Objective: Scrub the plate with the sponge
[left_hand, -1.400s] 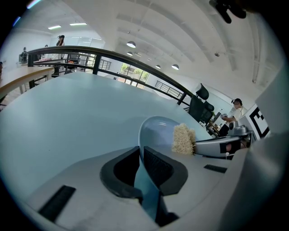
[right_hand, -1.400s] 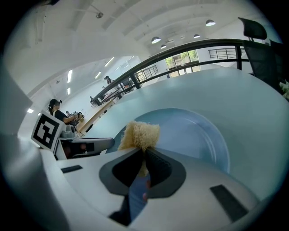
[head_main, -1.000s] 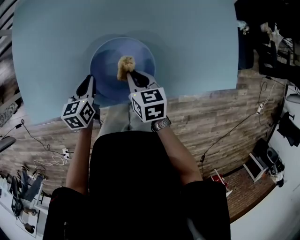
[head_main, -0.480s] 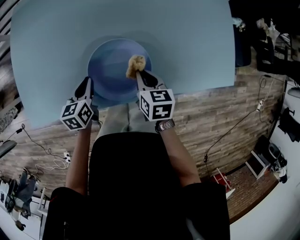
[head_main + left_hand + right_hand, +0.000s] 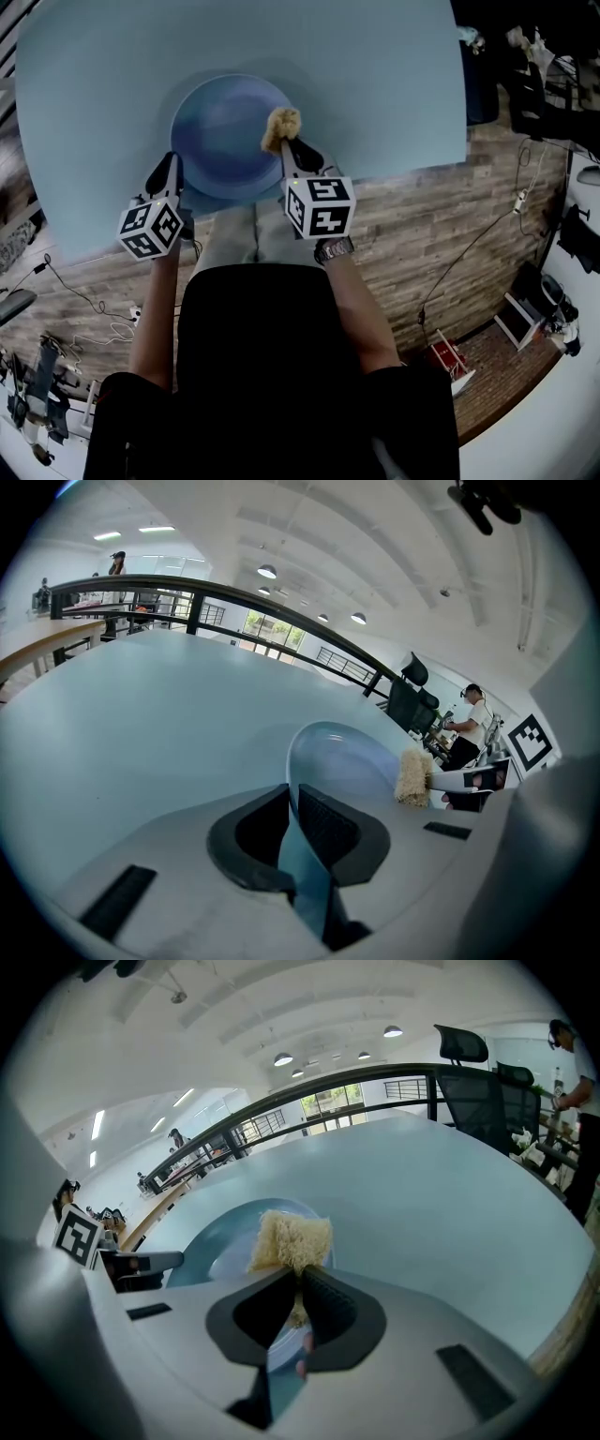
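A blue plate [image 5: 225, 127] lies on the pale blue table [image 5: 375, 84] near its front edge. My left gripper [image 5: 172, 169] is shut on the plate's near left rim; in the left gripper view the plate [image 5: 342, 761] runs between its jaws [image 5: 292, 808]. My right gripper [image 5: 291, 145] is shut on a tan fibrous sponge [image 5: 280, 127], which rests at the plate's right rim. In the right gripper view the sponge [image 5: 291, 1238] sticks out past the jaws [image 5: 300, 1307] over the plate [image 5: 225, 1241].
The table's front edge [image 5: 394, 167] runs just behind my grippers, with wood floor [image 5: 441, 234] below. Cables and gear lie on the floor at the left [image 5: 37, 394] and right [image 5: 544, 300]. A person [image 5: 466, 735] stands beyond the table by office chairs.
My right gripper has carried the sponge from the plate's middle rightwards to its right rim. The left gripper keeps its hold on the rim.
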Tool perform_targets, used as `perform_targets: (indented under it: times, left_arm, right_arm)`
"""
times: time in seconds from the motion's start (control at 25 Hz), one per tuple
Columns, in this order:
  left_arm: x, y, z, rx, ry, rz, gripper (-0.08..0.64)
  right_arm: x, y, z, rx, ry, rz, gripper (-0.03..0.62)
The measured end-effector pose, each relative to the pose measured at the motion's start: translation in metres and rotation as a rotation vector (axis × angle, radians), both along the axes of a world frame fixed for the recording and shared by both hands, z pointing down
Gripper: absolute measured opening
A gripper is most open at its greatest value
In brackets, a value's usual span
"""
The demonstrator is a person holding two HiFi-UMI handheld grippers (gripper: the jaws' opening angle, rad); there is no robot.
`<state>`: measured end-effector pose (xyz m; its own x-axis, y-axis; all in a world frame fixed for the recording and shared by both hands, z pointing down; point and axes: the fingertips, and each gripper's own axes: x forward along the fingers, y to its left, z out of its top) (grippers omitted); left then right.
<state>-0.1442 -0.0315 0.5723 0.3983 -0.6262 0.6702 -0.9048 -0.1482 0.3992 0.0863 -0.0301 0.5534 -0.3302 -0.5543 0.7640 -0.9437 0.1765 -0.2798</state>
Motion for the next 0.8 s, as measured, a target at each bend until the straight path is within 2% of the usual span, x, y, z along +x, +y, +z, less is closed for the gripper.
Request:
perform_targets:
  times: [0.36,0.8]
  left_arm:
    - [0.002,0.001,-0.001,0.004,0.007,-0.008,0.003]
    - [-0.001,0.002,-0.001,0.006,0.026,-0.023,0.003]
  right_arm:
    - [0.001,0.008,-0.010,0.011,0.003,0.002,0.031]
    - [-0.040,0.013,-0.015,0.011,-0.046,-0.066,0.031]
